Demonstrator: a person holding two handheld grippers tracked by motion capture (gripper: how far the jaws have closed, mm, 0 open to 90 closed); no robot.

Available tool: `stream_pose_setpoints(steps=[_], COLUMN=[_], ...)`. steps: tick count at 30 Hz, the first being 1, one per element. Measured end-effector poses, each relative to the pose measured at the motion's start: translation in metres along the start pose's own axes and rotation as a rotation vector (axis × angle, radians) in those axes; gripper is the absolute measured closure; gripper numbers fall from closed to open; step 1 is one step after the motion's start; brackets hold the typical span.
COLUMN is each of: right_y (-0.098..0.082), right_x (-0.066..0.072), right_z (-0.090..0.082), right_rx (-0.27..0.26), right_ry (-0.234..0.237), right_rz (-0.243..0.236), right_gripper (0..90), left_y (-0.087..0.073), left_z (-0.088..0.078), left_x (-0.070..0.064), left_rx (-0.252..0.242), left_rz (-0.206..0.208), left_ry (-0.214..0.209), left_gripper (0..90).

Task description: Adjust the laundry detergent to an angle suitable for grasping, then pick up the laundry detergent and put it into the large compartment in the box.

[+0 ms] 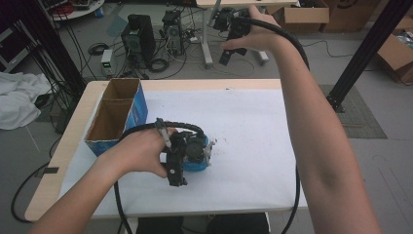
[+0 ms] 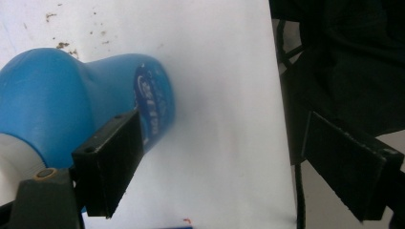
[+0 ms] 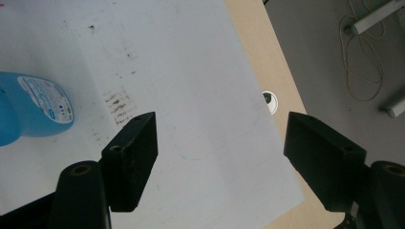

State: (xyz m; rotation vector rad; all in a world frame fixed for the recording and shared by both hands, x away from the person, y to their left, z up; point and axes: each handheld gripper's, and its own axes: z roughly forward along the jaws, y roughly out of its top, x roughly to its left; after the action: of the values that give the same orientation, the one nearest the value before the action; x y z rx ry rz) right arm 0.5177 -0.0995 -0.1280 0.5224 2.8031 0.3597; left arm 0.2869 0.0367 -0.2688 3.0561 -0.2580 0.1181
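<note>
A blue plastic bottle (image 1: 198,166) with a printed label lies on its side on the white sheet (image 1: 243,126), mostly covered by my left gripper (image 1: 176,176). In the left gripper view the bottle (image 2: 57,100) lies at the left, just beyond the left jaw and outside the gap. That left gripper (image 2: 229,164) is open, with only white sheet between its jaws. My right gripper (image 1: 226,53) is held high above the table's far edge. In its own view the right gripper (image 3: 224,152) is open and empty, and the bottle (image 3: 33,107) lies far below at the left.
An open blue cardboard box (image 1: 117,114) with two compartments stands at the table's left side. The wooden table edge (image 3: 258,71) has a cable hole (image 3: 270,100). Computers, cables and cartons sit on the floor beyond. Small dark specks (image 2: 62,45) dot the sheet near the bottle.
</note>
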Motion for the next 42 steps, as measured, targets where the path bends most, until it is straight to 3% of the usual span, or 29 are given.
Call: stream_pose_setpoints(steps=[24,32,42], right_y=[-0.003,-0.008,-0.011], right_x=[0.004,0.005,0.004], right_z=[-0.003,-0.002,-0.002], right_rx=[0.000,-0.002,-0.006], right_ry=[-0.002,-0.001,0.001], right_rz=[0.001,0.003,0.006], right_gripper=[27.4,27.4,27.4], left_y=[0.001,-0.003,-0.013], left_z=[-0.007,-0.019,-0.048], left_x=[-0.005,-0.003,0.010], left_rx=[-0.003,-0.027,-0.099], left_rz=[0.007,-0.010,-0.049], left_ry=[0.008,0.018,0.055], left_gripper=[14.8,14.8,14.7])
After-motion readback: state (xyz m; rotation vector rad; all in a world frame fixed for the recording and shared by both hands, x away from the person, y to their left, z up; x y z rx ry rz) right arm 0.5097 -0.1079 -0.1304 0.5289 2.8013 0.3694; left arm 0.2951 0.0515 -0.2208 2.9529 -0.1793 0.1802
